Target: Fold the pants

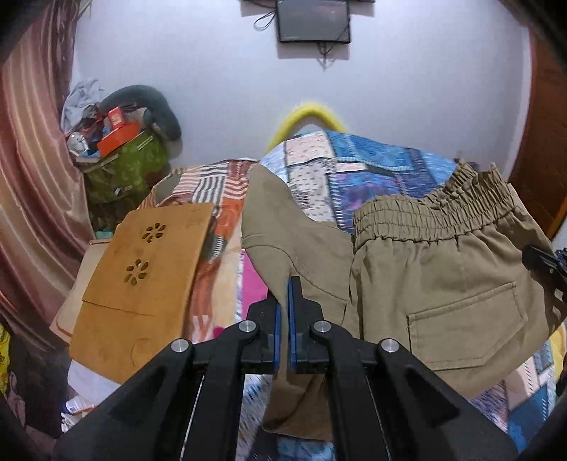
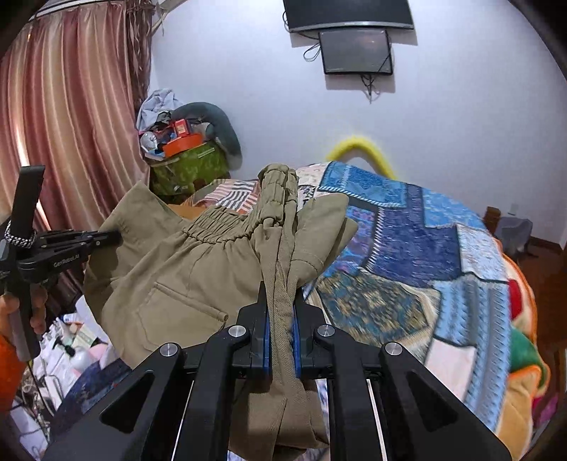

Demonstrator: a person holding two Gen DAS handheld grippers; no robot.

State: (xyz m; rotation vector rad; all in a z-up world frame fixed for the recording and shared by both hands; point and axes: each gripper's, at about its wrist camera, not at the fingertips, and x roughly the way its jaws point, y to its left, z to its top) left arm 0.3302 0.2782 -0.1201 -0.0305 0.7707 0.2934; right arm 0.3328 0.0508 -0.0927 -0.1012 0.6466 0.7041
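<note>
Khaki pants (image 1: 443,276) with an elastic waistband (image 1: 436,209) and a back pocket hang lifted above the bed, stretched between both grippers. My left gripper (image 1: 290,287) is shut on a thin edge of the khaki cloth, which drapes down below its fingers. In the right wrist view the pants (image 2: 184,269) hang the same way, and my right gripper (image 2: 281,301) is shut on a bunched strip of the waistband side (image 2: 280,198). The left gripper (image 2: 102,238) shows there at the left edge, held by a hand and pinching the far side of the cloth.
A patchwork blanket (image 2: 425,255) covers the bed below. A tan board with flower cut-outs (image 1: 141,283) lies on the bed's left side. A green bag stuffed with items (image 1: 124,166) stands by the curtain (image 1: 32,177). A screen (image 1: 313,21) hangs on the wall.
</note>
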